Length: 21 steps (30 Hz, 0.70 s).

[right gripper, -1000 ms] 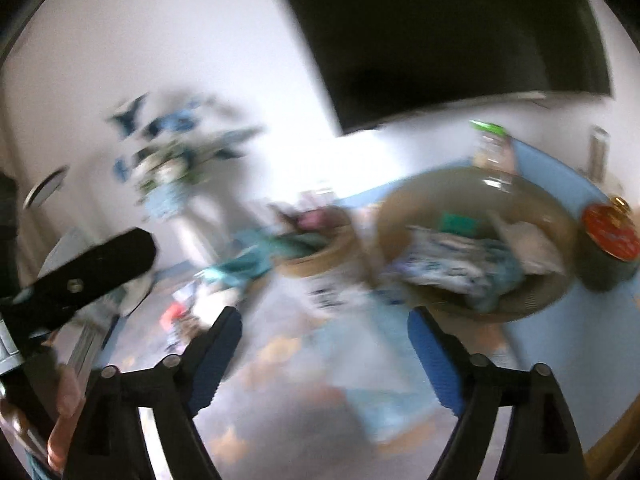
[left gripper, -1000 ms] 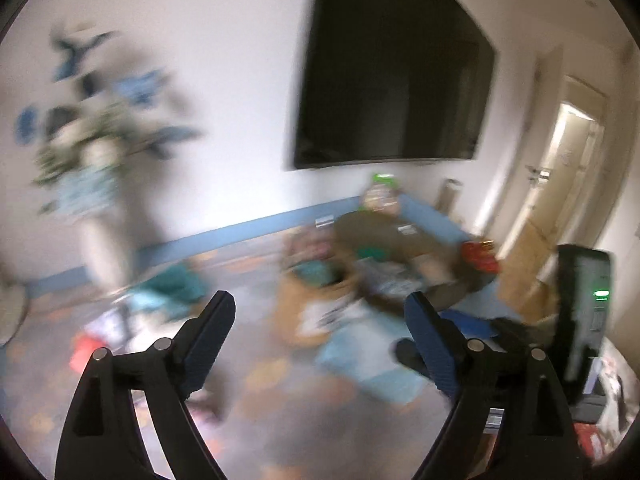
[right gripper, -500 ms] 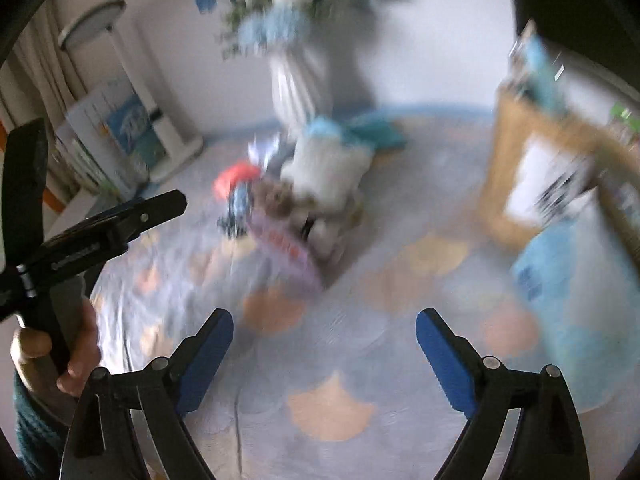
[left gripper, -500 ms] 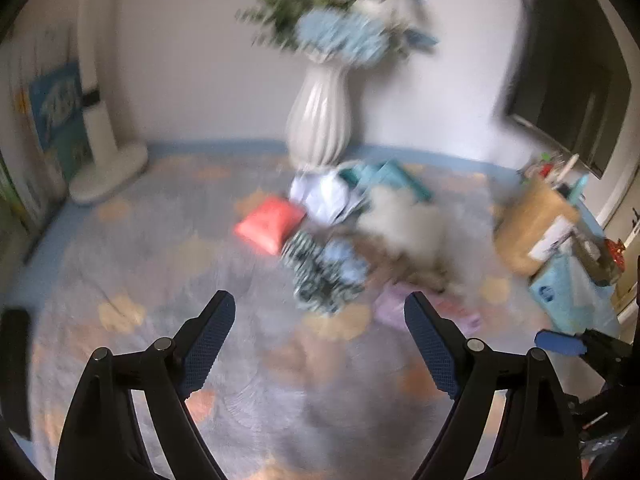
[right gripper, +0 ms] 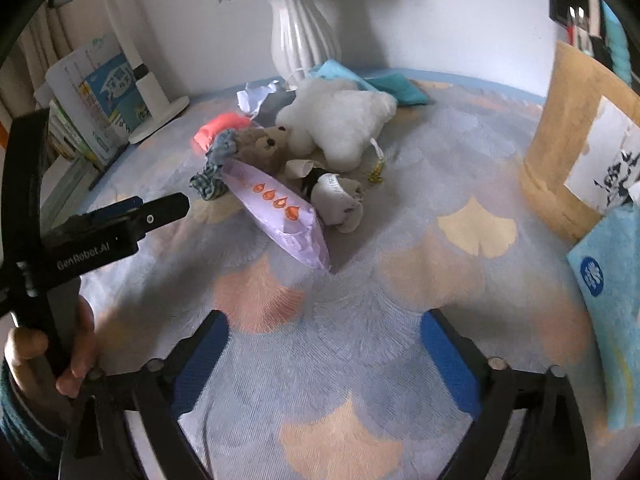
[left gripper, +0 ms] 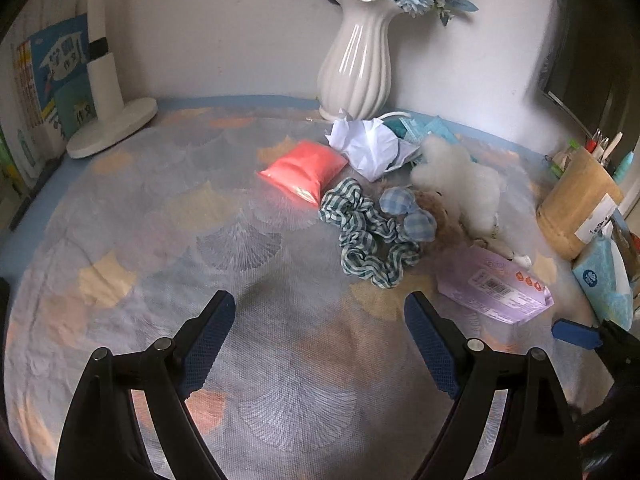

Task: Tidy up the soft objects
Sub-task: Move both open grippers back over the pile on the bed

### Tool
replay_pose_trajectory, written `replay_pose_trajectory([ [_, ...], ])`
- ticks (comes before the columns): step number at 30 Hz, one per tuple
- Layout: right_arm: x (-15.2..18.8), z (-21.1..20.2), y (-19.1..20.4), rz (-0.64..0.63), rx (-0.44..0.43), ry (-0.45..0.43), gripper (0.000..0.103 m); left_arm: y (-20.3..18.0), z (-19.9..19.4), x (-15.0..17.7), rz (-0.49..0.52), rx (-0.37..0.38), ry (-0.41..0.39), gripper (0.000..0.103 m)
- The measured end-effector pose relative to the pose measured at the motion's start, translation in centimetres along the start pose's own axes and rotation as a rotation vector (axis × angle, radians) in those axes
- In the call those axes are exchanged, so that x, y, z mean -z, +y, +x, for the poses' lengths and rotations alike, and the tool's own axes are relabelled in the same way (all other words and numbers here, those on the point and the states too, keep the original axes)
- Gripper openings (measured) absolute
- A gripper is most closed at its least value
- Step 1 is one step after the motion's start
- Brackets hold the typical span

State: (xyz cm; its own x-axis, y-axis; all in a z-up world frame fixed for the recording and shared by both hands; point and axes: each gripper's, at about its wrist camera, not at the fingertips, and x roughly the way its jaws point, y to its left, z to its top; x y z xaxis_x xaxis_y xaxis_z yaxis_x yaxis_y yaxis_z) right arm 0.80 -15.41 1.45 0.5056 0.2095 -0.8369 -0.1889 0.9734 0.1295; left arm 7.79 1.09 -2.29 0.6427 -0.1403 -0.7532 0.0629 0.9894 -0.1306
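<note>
Soft-toy pile (left gripper: 400,200) ahead of both tools, left tool (left gripper: 320,344) spread, right tool (right gripper: 324,356) spread, both empty

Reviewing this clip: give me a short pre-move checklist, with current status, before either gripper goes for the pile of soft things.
1. Left gripper open and empty: ok.
2. Right gripper open and empty: ok.
3. Both grippers short of the pile, touching nothing: ok.
4. Lilac packet free to lift: cannot tell; it leans against the brown teddy and the rolled socks.
5. Green checked scrunchie reachable from the left: ok, bare cloth in front of it.
6. Destination for the soft things identified: cannot tell; only a wooden holder and a white vase stand nearby.
</note>
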Motion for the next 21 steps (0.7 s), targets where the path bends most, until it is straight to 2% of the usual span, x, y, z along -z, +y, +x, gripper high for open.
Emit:
replay_pose_trajectory([
  [5,0.2,0.9,1.7,-0.094,0.094,0.015,0.103,0.2,0.3,0.0,-0.010,0.009,0.017,0.086],
  [12,0.2,1.0,1.5,-0.096,0.089,0.011,0.103,0.0,0.9,0.0,-0.004,-0.044,0.040,0.087],
  [16,0.2,1.1,1.7,-0.098,0.091,0.013,0.103,-0.3,1.2,0.1,0.017,-0.072,0.056,0.094],
  [19,-0.1,1.2,1.6,-0.103,0.080,0.045,0.103,-0.5,1.3,0.1,0.025,-0.078,0.064,0.095],
  [21,-0.6,1.1,1.4,-0.064,0.068,0.075,0.103,-0.4,1.3,0.2,0.024,-0.076,0.063,0.095],
])
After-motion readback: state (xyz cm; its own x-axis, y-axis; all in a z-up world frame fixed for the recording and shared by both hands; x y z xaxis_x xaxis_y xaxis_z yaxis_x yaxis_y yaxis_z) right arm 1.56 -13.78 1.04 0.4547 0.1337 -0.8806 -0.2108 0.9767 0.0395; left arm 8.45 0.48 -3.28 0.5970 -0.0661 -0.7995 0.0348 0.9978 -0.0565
